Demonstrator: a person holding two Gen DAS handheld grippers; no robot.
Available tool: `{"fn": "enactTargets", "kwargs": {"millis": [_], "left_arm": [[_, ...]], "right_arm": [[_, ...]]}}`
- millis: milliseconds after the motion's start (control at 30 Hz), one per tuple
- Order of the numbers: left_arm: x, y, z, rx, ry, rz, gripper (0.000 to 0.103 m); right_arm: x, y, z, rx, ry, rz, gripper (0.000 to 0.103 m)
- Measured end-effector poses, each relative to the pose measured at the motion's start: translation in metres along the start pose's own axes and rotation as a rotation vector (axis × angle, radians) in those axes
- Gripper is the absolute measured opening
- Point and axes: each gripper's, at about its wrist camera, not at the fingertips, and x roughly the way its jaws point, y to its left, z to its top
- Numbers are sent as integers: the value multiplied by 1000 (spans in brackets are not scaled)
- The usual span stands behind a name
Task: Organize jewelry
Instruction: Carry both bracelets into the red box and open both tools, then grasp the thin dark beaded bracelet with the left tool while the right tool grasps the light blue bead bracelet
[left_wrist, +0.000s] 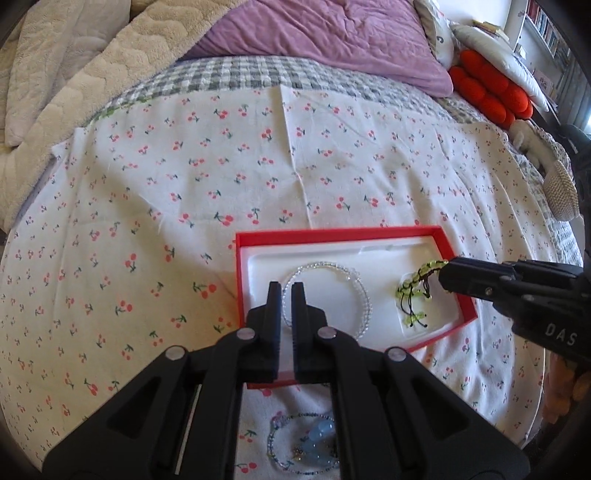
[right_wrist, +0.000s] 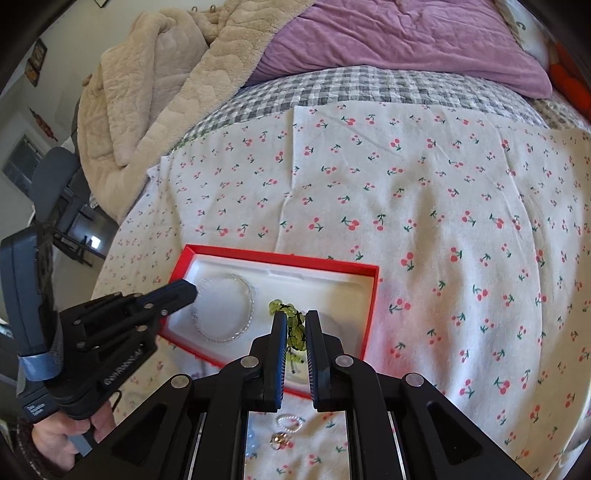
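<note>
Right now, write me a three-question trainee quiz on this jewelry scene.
1. True or false: the clear bracelet lies inside the red box.
2. Which gripper has the green bracelet between its fingers: A) left, B) right?
3. Fill in: the blue beads lie ___ the red box, on the cherry cloth.

Key: 1 true; 2 B, the right gripper; 3 outside.
</note>
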Motion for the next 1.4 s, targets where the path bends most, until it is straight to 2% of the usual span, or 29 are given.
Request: {"fn": "enactTargets", "kwargs": {"millis": [100, 133, 167, 367, 467, 533, 567, 733, 867, 967, 1233, 1400], "left_arm": [[-4, 0, 2, 0, -4, -18, 21], [-6, 0, 2, -4, -7, -19, 35], [-8, 0, 3, -8, -12, -17, 43], [-20, -3, 1, 1, -24, -19, 64], [-24, -4, -1, -2, -19, -21, 72], [-29, -3, -5, -10, -18, -26, 76], [-30, -3, -6, -12, -17, -27, 78], [-34, 3, -15, -31, 11, -34, 86], [-35, 8, -24, -33, 35, -20, 87], [-35, 13, -33, -43, 51, -40, 88], [-24, 27, -65, -106, 177, -74, 88], [-22, 27, -82, -73, 194, -59, 88]], "right_arm": [[0, -1, 2, -5, -1, -18, 13], [0, -2, 3, -7, 0, -22, 14], [0, -3, 3, -7, 3, -27, 15], [-4, -4, 2, -13, 21, -37, 18], [-6, -4, 0, -11, 21, -42, 27], [-10, -4, -2, -10, 15, -44, 46], [-12, -4, -3, -8, 7, -48, 62], [-27, 1, -10, -23, -18, -41, 64], [-37, 3, -18, -35, -40, -75, 71], [-45, 6, -29, -43, -54, -86, 77], [-36, 6, -57, 19, 52, -84, 79], [-27, 7, -73, 30, 109, -103, 79]]}}
